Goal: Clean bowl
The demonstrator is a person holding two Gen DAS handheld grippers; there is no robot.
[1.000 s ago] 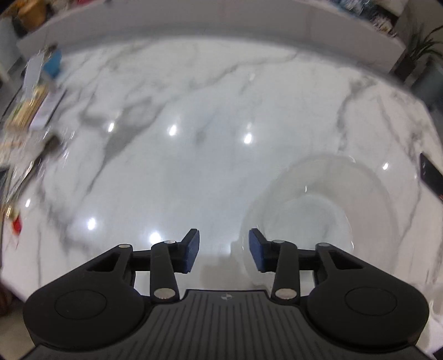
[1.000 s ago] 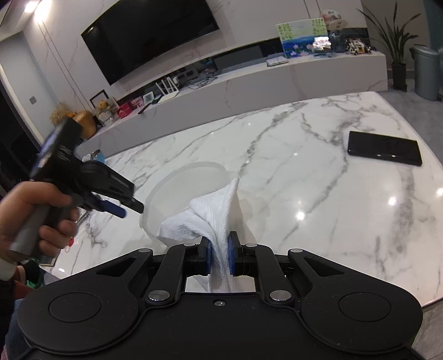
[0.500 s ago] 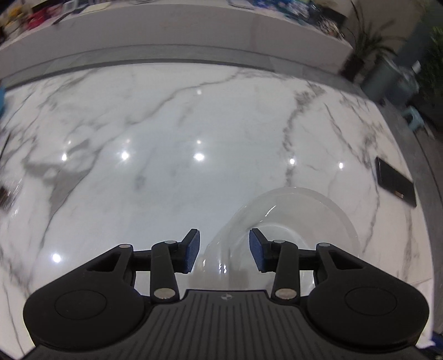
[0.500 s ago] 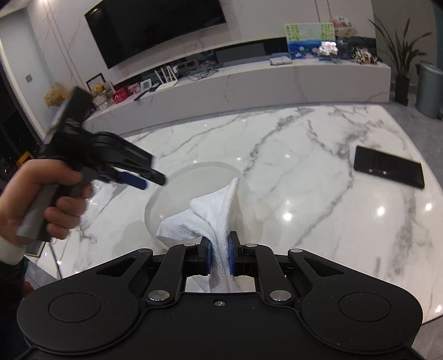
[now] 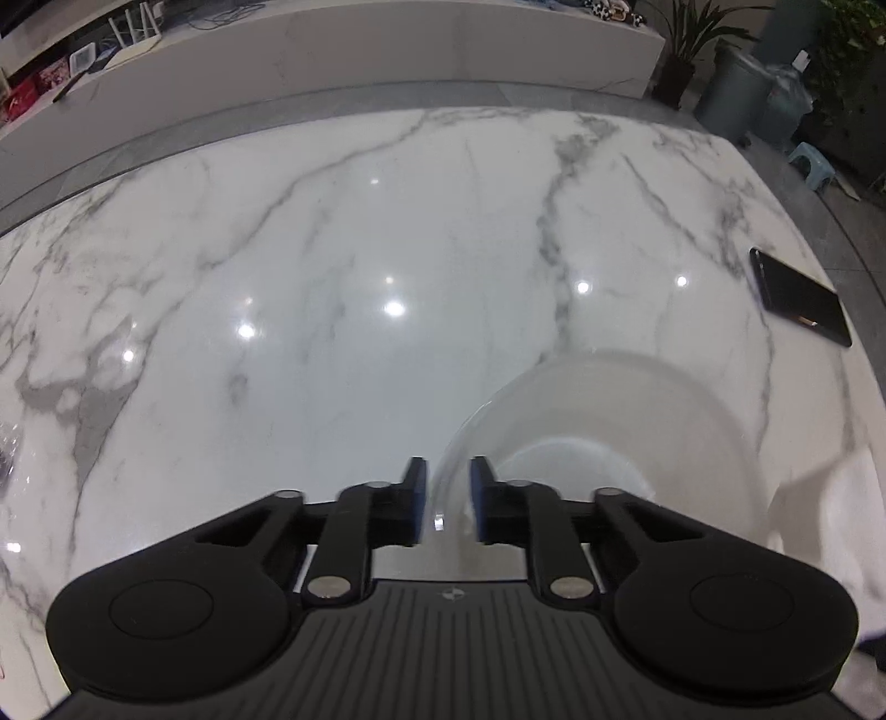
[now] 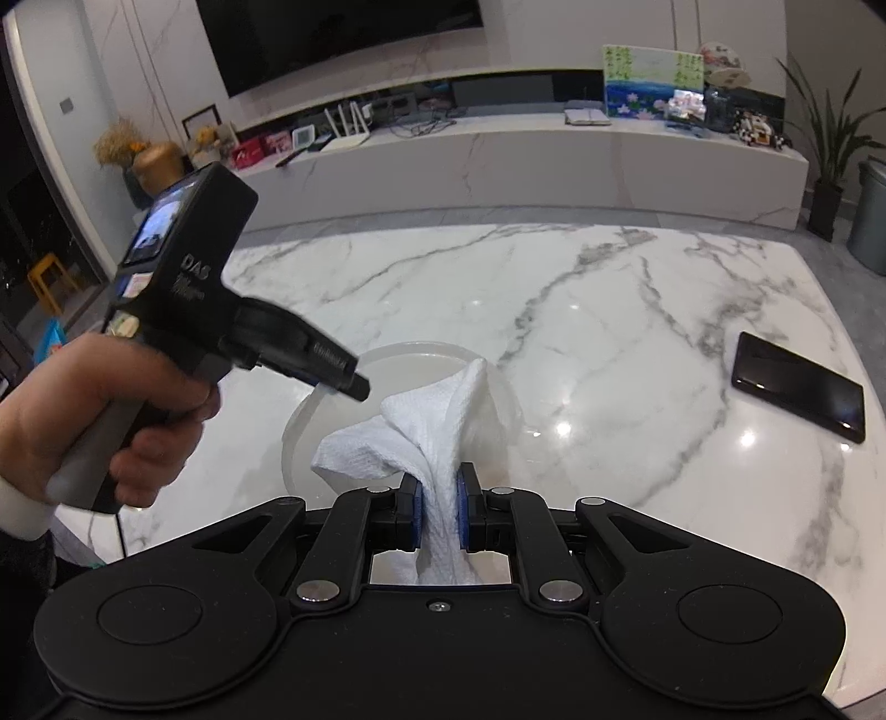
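A white marble table point(image 5: 343, 310) with grey veins fills both wrist views. In the left wrist view, the left gripper point(image 5: 446, 501) sits at 6 o'clock with its two blue-padded fingers straddling the near rim of a clear glass bowl point(image 5: 626, 421); the rim runs through the narrow gap between the pads, but whether they actually pinch the glass cannot be told. The bowl stands upright on the table and spreads from the fingertips toward 4 o'clock. A dark phone point(image 5: 800, 296) lies flat near the table's edge at 3 o'clock, well apart from the bowl. In the right wrist view, the right gripper point(image 6: 440, 512) at 6 o'clock is clenched on a white paper towel point(image 6: 421, 437), which bunches up and forward from between the pads and covers part of the bowl point(image 6: 332, 410) just beyond it. At 9 o'clock a person's hand point(image 6: 105, 410) grips the handle of the left gripper point(image 6: 354, 385), whose black fingers reach down to the bowl's left rim. The phone point(image 6: 797, 387) rests at 3 o'clock in this view. Beyond the table, a long white console point(image 6: 554, 160) runs across at 12 o'clock beneath a dark wall-mounted television point(image 6: 332, 33).
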